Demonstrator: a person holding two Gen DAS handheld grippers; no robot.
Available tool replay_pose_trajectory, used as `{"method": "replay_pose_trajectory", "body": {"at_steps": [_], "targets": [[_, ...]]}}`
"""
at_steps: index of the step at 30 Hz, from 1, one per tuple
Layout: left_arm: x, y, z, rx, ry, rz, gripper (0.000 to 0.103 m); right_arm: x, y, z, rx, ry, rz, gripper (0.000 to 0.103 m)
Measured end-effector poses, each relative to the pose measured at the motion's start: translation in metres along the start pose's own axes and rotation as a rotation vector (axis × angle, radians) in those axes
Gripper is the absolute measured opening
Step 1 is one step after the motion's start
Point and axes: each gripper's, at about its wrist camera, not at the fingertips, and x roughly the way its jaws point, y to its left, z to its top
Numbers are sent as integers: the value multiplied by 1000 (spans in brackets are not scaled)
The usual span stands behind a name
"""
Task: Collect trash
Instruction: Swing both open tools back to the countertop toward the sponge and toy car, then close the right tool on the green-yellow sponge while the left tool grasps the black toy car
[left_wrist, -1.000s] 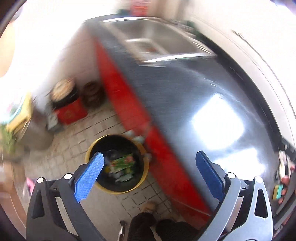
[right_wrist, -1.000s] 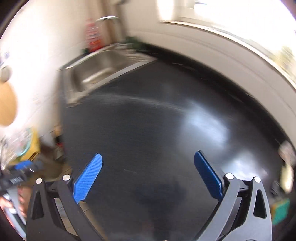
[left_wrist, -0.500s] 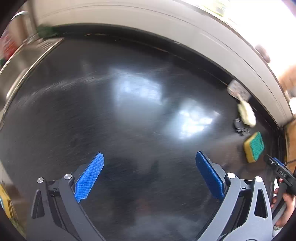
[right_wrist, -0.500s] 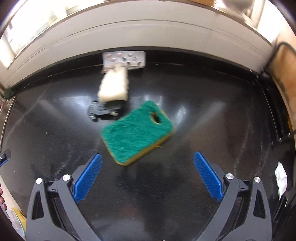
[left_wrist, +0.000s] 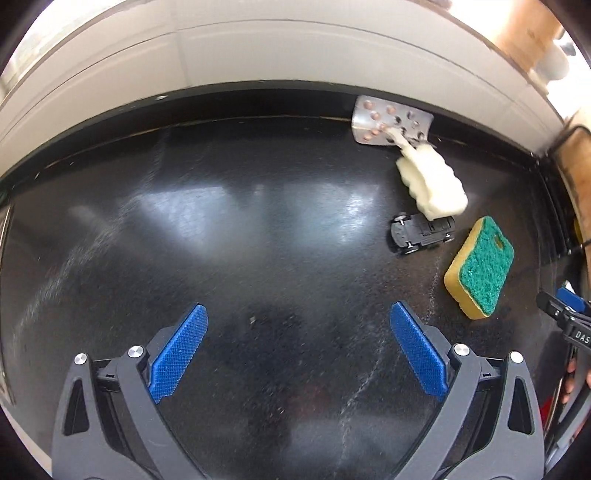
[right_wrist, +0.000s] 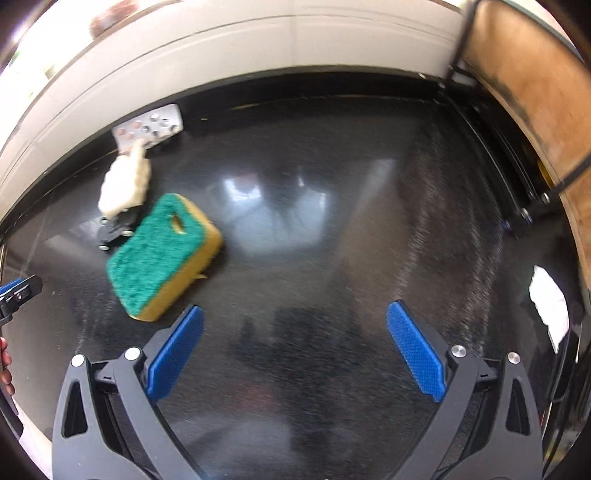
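Note:
On the black counter (left_wrist: 240, 240) lie a silver pill blister pack (left_wrist: 391, 122) against the back wall, a cream foam lump (left_wrist: 432, 184), a small black toy car (left_wrist: 421, 232) and a green-and-yellow sponge (left_wrist: 480, 266). My left gripper (left_wrist: 299, 350) hovers open over bare counter, left of them. In the right wrist view the sponge (right_wrist: 162, 254) lies just ahead-left of my open right gripper (right_wrist: 295, 350), with the foam lump (right_wrist: 125, 184), toy car (right_wrist: 118, 229) and blister pack (right_wrist: 147, 127) behind it. A crumpled white scrap (right_wrist: 550, 299) lies at the far right.
A pale tiled wall (left_wrist: 258, 55) runs along the counter's back. A wooden board (right_wrist: 524, 74) in a black wire rack stands at the right end. The right gripper's tip (left_wrist: 565, 314) shows at the left wrist view's right edge, with a person's fingers below it.
Both grippers swung right, away from the sink and the floor bin, to the counter's right end. The right gripper shifted further right, so the sponge moved to its left. Both stayed open.

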Motion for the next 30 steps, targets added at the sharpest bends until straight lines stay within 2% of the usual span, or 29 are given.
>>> {"method": "replay_pose_trajectory", "body": {"at_steps": [8, 13, 20, 24, 30], "targets": [[33, -40, 17, 136, 45, 4, 96, 6, -20, -14, 26, 49, 39, 96], [41, -54, 26, 179, 53, 10, 96, 15, 4, -21, -52, 87, 90, 96], [40, -55, 30, 146, 56, 14, 96, 25, 30, -5, -82, 93, 126, 96], [37, -56, 37, 161, 46, 24, 96, 31, 54, -4, -154, 108, 160, 96], [52, -74, 50, 208, 70, 46, 96, 42, 76, 1, -151, 134, 220, 96]]}}
